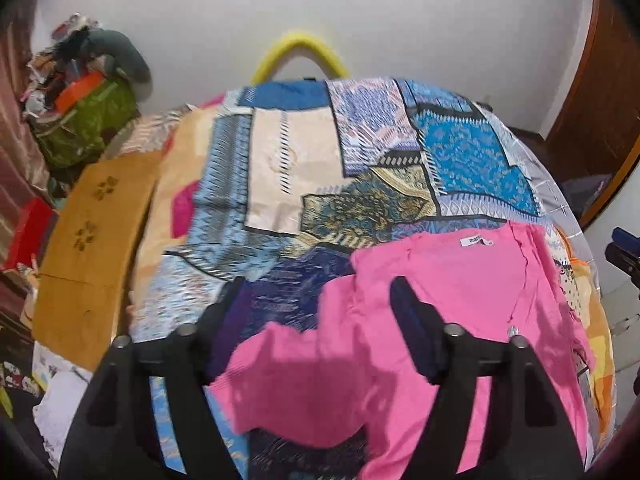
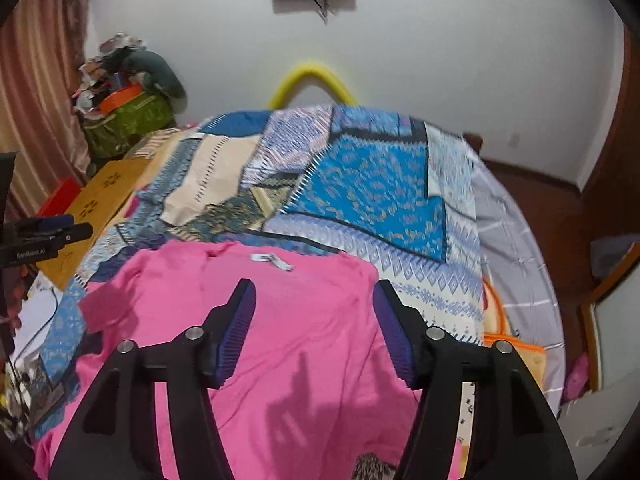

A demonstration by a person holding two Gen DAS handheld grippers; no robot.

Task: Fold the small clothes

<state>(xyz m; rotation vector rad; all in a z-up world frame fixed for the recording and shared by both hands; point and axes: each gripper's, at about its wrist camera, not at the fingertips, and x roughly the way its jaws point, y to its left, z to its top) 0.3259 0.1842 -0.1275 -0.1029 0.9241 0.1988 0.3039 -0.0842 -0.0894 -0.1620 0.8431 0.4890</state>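
While flat, pink shirt [image 2: 312, 320] lies under right tool [image 2: 314, 332]

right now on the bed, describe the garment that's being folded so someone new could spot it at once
Start at the bed covered by the blue patchwork-print bedspread. On its near part, just below both grippers, lies the pink top, spread flat with a small white neck label at its far edge. It is the only plain, single-colour cloth there; everything around it is patterned.
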